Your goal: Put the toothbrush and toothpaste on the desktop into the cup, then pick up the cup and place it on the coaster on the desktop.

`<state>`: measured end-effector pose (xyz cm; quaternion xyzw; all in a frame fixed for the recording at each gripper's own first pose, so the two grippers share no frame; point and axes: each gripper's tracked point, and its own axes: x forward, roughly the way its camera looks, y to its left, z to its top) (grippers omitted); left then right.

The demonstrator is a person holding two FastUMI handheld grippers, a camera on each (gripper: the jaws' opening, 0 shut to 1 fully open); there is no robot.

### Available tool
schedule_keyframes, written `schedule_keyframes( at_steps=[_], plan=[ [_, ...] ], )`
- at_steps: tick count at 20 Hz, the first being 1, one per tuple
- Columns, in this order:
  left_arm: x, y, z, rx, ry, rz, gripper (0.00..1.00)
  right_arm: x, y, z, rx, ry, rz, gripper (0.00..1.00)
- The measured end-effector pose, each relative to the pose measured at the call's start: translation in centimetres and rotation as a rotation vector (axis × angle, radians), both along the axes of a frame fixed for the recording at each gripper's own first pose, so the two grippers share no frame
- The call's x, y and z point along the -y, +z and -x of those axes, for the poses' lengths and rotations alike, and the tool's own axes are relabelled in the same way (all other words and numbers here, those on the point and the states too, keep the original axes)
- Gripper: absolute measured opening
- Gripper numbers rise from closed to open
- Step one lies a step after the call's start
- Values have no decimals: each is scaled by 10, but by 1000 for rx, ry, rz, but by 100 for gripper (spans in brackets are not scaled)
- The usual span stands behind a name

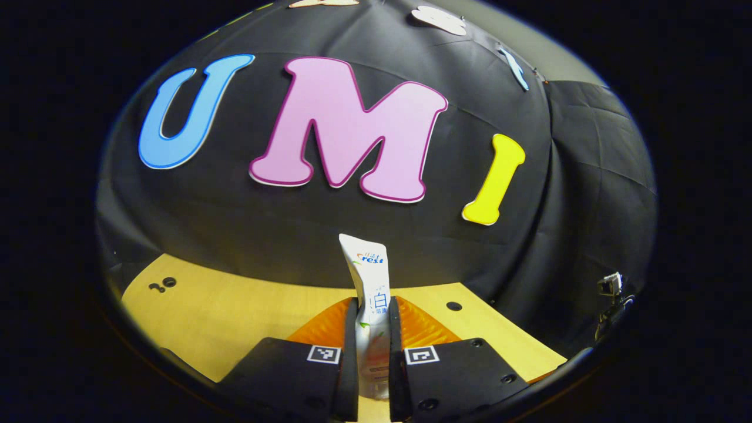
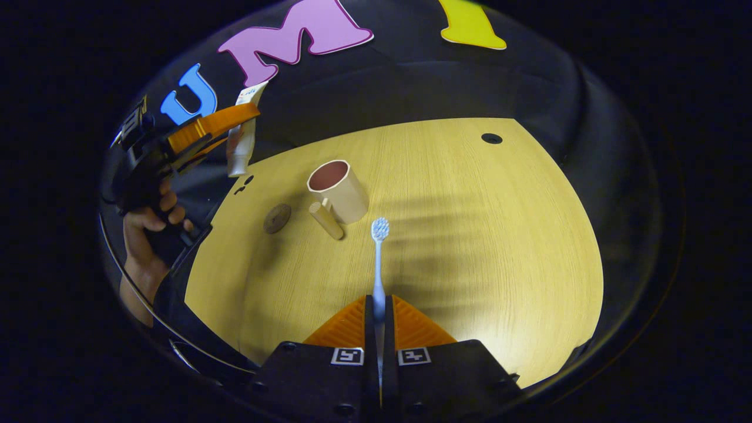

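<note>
A light wooden desktop [image 2: 470, 235] with visible grain fills the middle, a small round hole [image 2: 492, 138] near its edge at one o'clock. Creased black cloth [image 1: 294, 223] hangs behind. Bright light pools at five o'clock.

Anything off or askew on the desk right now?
Nothing stands out. The cup stands upright and empty, with the coaster flat to its left. The left tongs grip the toothpaste and the right tongs grip the toothbrush; both are lifted as the task needs.
</note>
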<state>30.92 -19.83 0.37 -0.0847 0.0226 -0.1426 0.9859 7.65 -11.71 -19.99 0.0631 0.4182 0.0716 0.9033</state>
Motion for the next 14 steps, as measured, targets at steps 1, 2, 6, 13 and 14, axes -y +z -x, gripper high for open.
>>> schedule_keyframes(
  at_steps=[1, 2, 6, 13, 14],
  plan=[
    [7, 0, -9, 20, -15, 5, 25, 4, 2, 2, 1, -7, -9, 6],
    [14, -2, -18, 36, -30, 12, 25, 8, 4, 1, 7, -16, -19, 6],
    [32, -29, -51, 47, -62, 41, 25, 17, 2, 2, 9, -36, -20, 6],
    [43, -78, -80, 72, -85, 13, 26, 8, -1, -7, 18, -57, -79, 6],
    [43, -84, -81, 65, -89, 12, 26, 11, -4, -10, 20, -67, -67, 6]
  ],
)
